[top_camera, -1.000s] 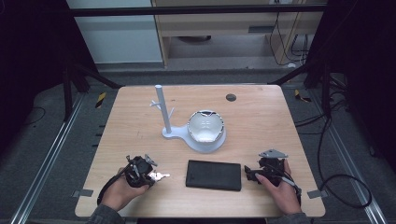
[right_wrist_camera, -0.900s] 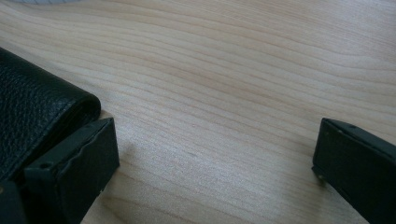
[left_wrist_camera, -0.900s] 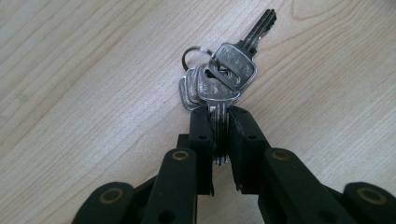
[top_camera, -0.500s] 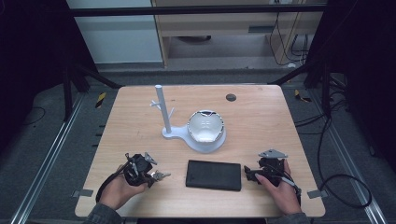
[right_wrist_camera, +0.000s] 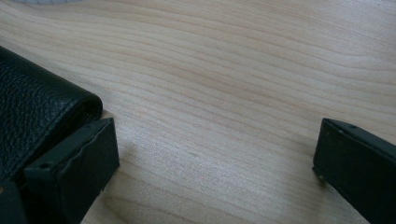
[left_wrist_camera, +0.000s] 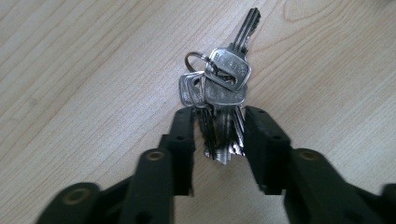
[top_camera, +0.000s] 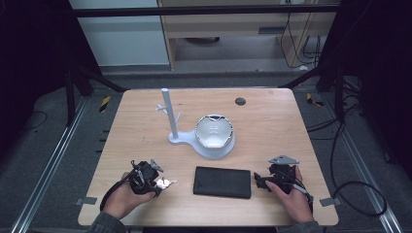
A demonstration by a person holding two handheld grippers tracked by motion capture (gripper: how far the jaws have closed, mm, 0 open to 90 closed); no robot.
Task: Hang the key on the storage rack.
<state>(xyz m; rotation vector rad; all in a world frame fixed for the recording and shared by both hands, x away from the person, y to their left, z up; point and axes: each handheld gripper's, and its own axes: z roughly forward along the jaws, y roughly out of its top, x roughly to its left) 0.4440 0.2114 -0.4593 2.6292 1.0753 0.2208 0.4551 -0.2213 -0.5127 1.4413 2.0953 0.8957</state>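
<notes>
- Left tongs (left_wrist_camera: 218, 128) have just been opening, now released; the bunch of keys (left_wrist_camera: 223, 95) lies between the jaws on the worktop (top_camera: 272, 121).
- Right tongs (right_wrist_camera: 212, 154) released, black wallet (right_wrist_camera: 32, 112) at their 9 o'clock.

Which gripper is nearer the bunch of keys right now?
Left. The left gripper has the bunch of keys between its jaws, which have just been opening. The right gripper sits across the table, beyond the black wallet.
</notes>
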